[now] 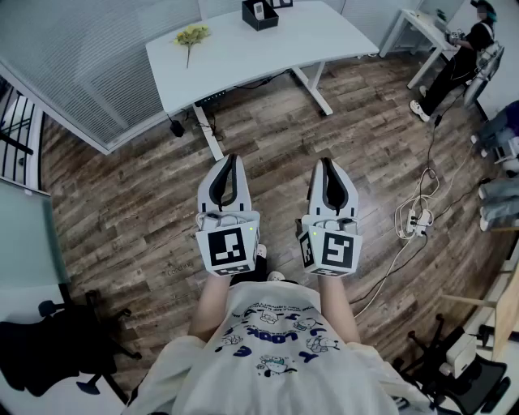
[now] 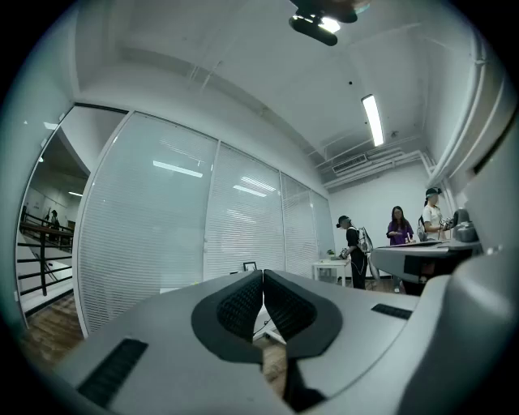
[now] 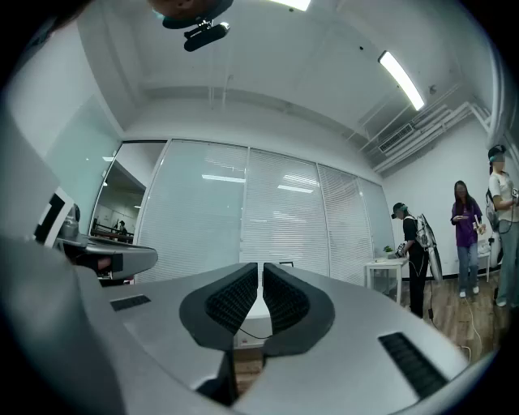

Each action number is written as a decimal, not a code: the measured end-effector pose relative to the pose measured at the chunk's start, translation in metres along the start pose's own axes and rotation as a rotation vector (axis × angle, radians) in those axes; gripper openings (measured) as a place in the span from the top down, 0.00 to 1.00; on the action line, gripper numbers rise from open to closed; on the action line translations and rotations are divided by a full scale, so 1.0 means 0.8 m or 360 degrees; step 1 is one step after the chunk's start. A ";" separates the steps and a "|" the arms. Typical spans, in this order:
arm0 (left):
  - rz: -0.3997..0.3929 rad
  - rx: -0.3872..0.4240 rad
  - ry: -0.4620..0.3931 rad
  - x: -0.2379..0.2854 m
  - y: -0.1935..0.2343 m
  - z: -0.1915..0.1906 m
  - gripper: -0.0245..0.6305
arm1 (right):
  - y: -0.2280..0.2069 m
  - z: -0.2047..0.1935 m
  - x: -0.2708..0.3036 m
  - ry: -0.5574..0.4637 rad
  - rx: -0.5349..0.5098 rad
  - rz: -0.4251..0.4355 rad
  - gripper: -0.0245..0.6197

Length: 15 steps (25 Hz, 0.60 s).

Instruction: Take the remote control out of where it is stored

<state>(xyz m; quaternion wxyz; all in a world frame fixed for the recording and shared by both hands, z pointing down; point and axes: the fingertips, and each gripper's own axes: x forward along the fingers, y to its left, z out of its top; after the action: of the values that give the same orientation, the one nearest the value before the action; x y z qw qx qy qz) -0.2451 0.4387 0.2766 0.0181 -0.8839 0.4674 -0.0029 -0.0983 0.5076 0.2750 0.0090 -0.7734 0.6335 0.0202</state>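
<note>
Since the task hasn't started, the remote control (image 1: pixel 258 9) is probably the pale item standing in the black box (image 1: pixel 261 16) at the top centre of the head view; it is too small to confirm. The box sits on the far edge of the white desk (image 1: pixel 243 57), with a yellow flower sprig (image 1: pixel 192 34) on the desk's left part. Bare wood floor (image 1: pixel 146 211) lies between the desk and the person, so nothing is within reach yet.

Both tools are held level, side by side low in the middle of the frame and well apart from the desk. This looks like a neutral carry pose before walking up. The left gripper (image 1: pixel 233 158) has its jaws pressed together with nothing between them, and its own view (image 2: pixel 263 275) shows the ribbed pads meeting. The right gripper (image 1: pixel 327 160) has its jaws together too, with only a hairline slit in its own view (image 3: pixel 259 267) and nothing held. Neither touches anything.

Judgement: the next step is to approach the desk and open one gripper over the box.
</note>
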 end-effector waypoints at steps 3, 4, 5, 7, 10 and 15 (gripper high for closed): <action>0.0000 -0.0001 0.0003 0.008 0.005 -0.003 0.94 | 0.003 -0.002 0.009 0.0001 0.0001 0.0008 0.89; 0.0001 -0.0003 0.0002 0.011 0.006 -0.003 0.94 | 0.003 -0.003 0.013 0.0000 0.0000 0.0016 0.89; 0.0003 -0.0008 0.0000 0.014 0.006 -0.004 0.94 | 0.004 -0.004 0.015 -0.0001 -0.0001 0.0022 0.89; 0.0009 -0.0026 -0.0009 0.020 0.007 -0.003 0.94 | 0.004 -0.004 0.021 0.0002 -0.0002 0.0024 0.89; 0.0007 -0.0020 0.0002 0.029 0.011 -0.006 0.94 | 0.006 -0.008 0.033 0.0009 -0.0015 0.0044 0.89; 0.0003 -0.0009 0.0020 0.050 0.026 -0.013 0.94 | 0.009 -0.015 0.057 0.0024 0.0015 0.0026 0.89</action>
<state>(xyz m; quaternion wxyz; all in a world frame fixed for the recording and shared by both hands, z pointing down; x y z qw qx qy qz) -0.2401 0.3939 0.2860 0.0125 -0.8835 0.4682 -0.0072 -0.0964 0.4613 0.2853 0.0077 -0.7682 0.6400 0.0115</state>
